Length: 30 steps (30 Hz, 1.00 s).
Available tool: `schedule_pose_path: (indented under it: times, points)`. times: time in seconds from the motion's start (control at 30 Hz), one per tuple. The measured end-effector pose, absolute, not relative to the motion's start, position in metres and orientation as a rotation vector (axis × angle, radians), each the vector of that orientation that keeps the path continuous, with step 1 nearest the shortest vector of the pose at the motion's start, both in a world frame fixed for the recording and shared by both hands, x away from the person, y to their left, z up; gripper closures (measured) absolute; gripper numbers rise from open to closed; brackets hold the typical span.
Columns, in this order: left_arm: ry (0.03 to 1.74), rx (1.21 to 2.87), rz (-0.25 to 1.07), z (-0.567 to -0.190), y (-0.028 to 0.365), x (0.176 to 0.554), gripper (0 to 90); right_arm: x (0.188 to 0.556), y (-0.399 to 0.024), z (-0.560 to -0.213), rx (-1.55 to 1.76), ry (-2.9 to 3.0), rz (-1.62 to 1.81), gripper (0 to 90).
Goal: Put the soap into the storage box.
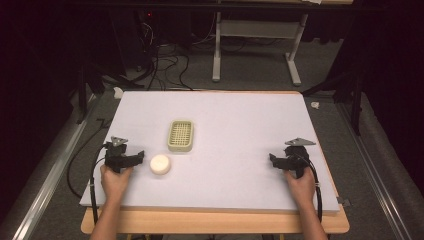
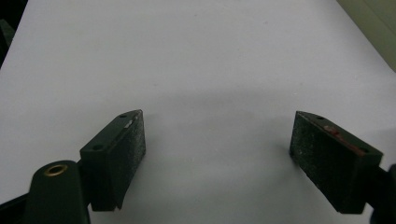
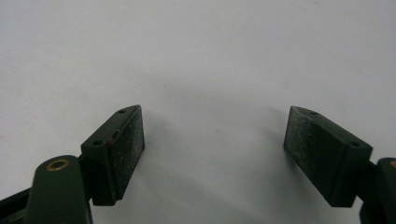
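A round white bar of soap [image 1: 160,164] lies on the white table top [image 1: 235,125], just right of my left gripper [image 1: 131,159]. Behind the soap sits a pale green slotted soap dish [image 1: 181,135], lying flat. My left gripper [image 2: 217,140] is open, its jaws wide apart over bare white surface. A hand holds it from below. Far to the right my right gripper [image 1: 276,161] rests near the table's right edge, also in a hand. In its own view the right gripper [image 3: 214,135] is open with nothing between the jaws.
The white top lies on a wooden board [image 1: 215,222] whose front edge shows near the person. Cables [image 1: 82,165] trail from both grippers. Beyond the table stand a white desk frame [image 1: 260,45] and tangled cords [image 1: 165,60] on the dark floor.
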<state>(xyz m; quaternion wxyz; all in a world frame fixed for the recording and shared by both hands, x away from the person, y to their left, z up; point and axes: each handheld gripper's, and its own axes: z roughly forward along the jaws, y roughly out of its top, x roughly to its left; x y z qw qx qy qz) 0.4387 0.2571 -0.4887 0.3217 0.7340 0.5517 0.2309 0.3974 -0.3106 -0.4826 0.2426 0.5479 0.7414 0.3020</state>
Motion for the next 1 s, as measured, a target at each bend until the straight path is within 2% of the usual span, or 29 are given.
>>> schedule_pose_path:
  times: [1.0]
  points:
    - [1.453, 1.919, 0.587, -0.4885, 0.2587, 0.4394, 19.0, 0.3982, -0.3115, -0.4825, 1.502, 2.038, 0.839, 21.3]
